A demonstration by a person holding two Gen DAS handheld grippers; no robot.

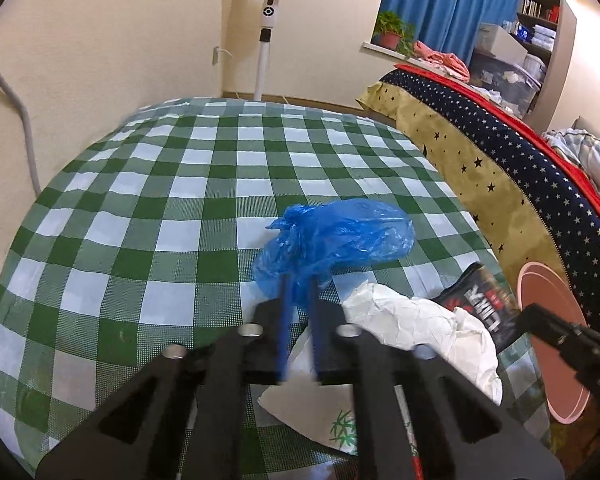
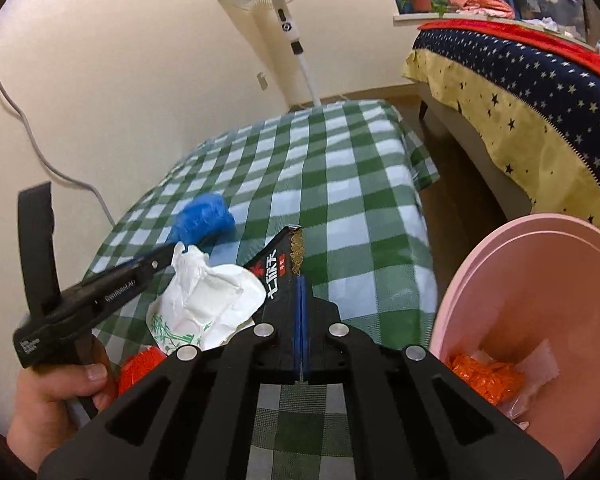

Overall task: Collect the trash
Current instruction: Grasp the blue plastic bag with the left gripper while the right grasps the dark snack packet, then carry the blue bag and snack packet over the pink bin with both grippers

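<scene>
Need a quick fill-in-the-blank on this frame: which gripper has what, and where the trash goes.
The left gripper is shut on the ____ plastic bag.
The right gripper is shut on the ____ snack wrapper.
Trash already lies in the ____ bin.

Missing words: blue; black; pink

A green-and-white checked tabletop (image 2: 340, 184) carries a crumpled white tissue packet (image 2: 204, 296), a red wrapper (image 2: 140, 368) and a blue plastic bag (image 1: 332, 240).

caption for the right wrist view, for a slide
Right gripper shut on a black snack wrapper beside the pink bin; left gripper pinches a blue plastic bag.
</scene>
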